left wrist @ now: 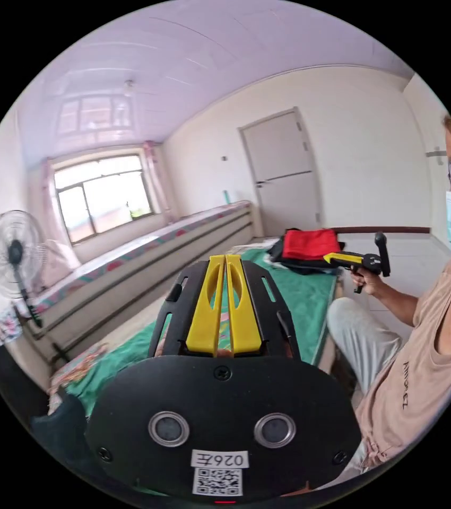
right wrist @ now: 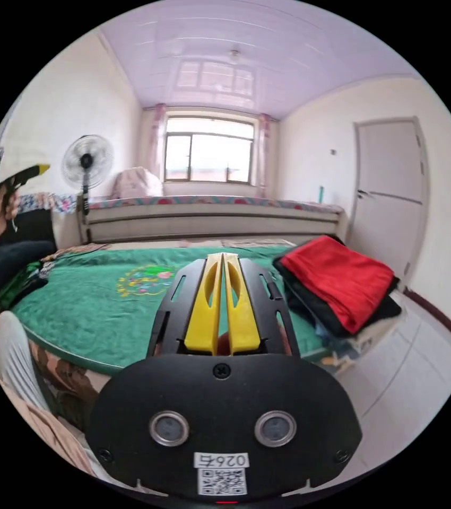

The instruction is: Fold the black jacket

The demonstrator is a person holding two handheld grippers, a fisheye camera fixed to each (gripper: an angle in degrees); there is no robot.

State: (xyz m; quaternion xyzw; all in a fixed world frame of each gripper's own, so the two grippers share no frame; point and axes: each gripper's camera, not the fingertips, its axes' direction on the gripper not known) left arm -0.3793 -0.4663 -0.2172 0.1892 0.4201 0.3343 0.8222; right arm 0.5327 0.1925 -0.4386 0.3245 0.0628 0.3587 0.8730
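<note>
Both my tools, left (left wrist: 225, 260) and right (right wrist: 223, 258), closed and empty above the green bed (right wrist: 93, 302); the folded pile (right wrist: 337, 289) lies right, nearer my right tool.

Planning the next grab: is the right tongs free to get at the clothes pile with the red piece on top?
Probably yes: the right tongs are shut and empty, and nothing stands between them and the pile on the bed's corner.

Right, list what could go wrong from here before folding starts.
1. Both yellow tongs, left and right, are shut and held in the air, gripping nothing; no fold has begun.
2. The folded red cloth sits on dark garments at the edge of the green bedspread; a nudge might topple the stack.
</note>
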